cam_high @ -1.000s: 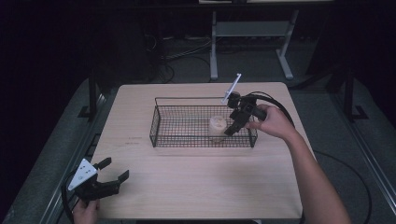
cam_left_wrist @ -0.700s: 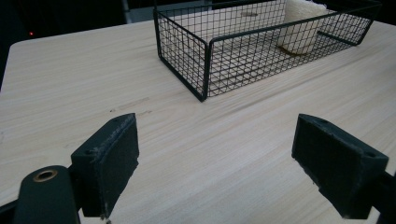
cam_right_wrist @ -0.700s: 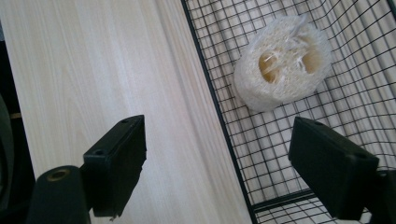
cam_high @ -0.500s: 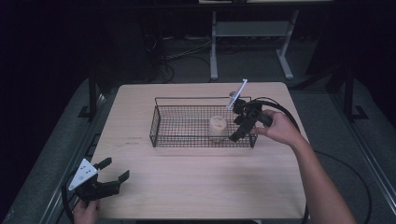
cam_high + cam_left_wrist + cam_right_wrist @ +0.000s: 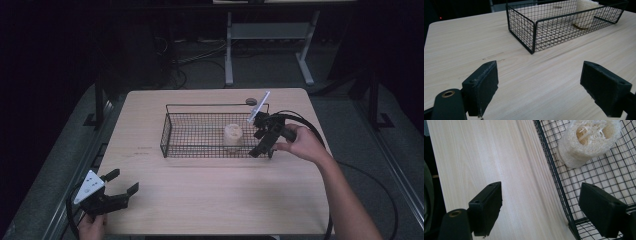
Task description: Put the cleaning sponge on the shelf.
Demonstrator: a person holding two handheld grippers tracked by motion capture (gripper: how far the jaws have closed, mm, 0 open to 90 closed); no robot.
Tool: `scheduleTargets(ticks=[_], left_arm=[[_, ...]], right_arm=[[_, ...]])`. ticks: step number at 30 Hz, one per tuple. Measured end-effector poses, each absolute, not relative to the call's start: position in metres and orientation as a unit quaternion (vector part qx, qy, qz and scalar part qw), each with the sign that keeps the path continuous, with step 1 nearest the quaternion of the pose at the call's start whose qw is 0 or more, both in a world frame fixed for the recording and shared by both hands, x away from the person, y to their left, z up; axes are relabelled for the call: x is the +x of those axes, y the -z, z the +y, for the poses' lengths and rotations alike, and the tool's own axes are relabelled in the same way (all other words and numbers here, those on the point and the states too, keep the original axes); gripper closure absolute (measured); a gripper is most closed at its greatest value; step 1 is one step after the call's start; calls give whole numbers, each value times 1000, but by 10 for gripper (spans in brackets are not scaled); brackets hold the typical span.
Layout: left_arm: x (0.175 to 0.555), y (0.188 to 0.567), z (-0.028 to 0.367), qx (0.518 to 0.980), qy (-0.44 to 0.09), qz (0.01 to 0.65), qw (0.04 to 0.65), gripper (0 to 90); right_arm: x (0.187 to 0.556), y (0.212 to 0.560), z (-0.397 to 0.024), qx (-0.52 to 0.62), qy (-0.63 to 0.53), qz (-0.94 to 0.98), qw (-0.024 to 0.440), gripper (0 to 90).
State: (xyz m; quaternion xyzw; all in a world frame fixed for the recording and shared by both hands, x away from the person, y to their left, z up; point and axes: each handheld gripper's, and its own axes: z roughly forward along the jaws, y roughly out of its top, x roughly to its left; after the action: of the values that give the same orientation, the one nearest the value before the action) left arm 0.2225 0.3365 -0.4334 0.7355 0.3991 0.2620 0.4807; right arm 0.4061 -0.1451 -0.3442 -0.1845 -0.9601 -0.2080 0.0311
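A black wire basket point(image 5: 200, 131) stands mid-table with a pale loofah piece point(image 5: 233, 135) upright inside, toward its right end. My right gripper point(image 5: 260, 149) hangs open over the basket's near-right corner, one jaw above the table and the other above the basket floor. From the right gripper view the loofah point(image 5: 589, 140) lies ahead, beyond the jaws, with the basket's front rim point(image 5: 554, 172) between them. My left gripper point(image 5: 125, 181) rests open and empty at the table's front-left corner. Its own view faces the basket point(image 5: 534, 32) and loofah point(image 5: 585, 15) from a distance.
The light wooden table point(image 5: 215, 200) has bare room in front of the basket. A small dark round spot point(image 5: 251, 101) lies just behind the basket's far-right corner. The right gripper's cable point(image 5: 305, 125) loops over the table's right side. A metal stand point(image 5: 267, 35) is on the floor beyond.
My right gripper has drawn back from beside the loofah toward the basket's near-right corner, still open. The loofah stays put in the basket. The left gripper has not moved.
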Motion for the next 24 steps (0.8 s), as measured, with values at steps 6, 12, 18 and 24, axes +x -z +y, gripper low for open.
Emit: scheduleTargets(ticks=[6, 12, 18, 24], left_arm=[[222, 434, 336, 736, -262, 399, 480, 141], [222, 434, 336, 737, -263, 396, 480, 141], [222, 434, 336, 738, -263, 396, 479, 141], [222, 434, 335, 738, -263, 396, 479, 141]], right_arm=[[400, 345, -150, -186, 210, -959, 32, 185], [394, 348, -156, -185, 212, -959, 30, 185], [385, 354, -158, -182, 206, -961, 28, 185], [374, 361, -160, -178, 205, -962, 28, 185]])
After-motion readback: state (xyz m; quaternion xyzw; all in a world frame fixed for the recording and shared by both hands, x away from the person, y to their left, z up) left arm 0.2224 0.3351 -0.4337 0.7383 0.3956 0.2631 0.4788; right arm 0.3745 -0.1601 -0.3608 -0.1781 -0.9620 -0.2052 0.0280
